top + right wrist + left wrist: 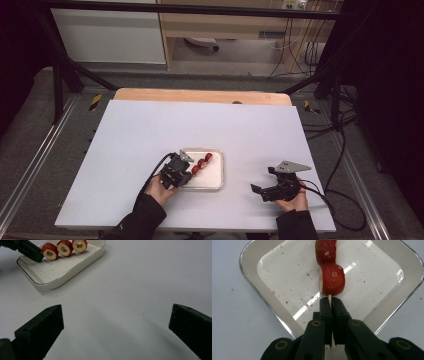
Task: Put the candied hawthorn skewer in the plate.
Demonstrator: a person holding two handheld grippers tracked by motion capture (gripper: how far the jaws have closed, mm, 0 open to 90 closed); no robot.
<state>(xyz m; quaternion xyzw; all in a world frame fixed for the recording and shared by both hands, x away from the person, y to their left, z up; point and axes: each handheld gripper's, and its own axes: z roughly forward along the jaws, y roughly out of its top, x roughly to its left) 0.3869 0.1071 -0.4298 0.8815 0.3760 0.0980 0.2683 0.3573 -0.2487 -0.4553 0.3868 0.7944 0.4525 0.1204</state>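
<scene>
Hand-held gripper on the left (329,302) is clenched on the bare wooden stick of a fruit skewer (332,280), its two black jaws pressed together around the thin stick just below the lowest red slice. Gripping the stick rather than the fruit seems deliberate: it keeps the soft slices from being squashed and gives control over the whole row at once. In the high view the left hand-held gripper (184,172) hangs over the near-left part of the white dish (216,182), and the skewer (201,163) sits low over or on the dish floor; I cannot tell whether the slices touch it.

Along its long axis, the skewer runs straight away from the jaws, so in the high view it points diagonally up and to the right across the dish. Seen from the right gripper view, three slices (64,247) stand in a line with their cored faces toward that camera.

On the other side, the right hand-held gripper (270,190) rests released, jaws wide apart and holding nothing, over bare tabletop (150,130), well apart from the dish, probably waiting its turn.
</scene>
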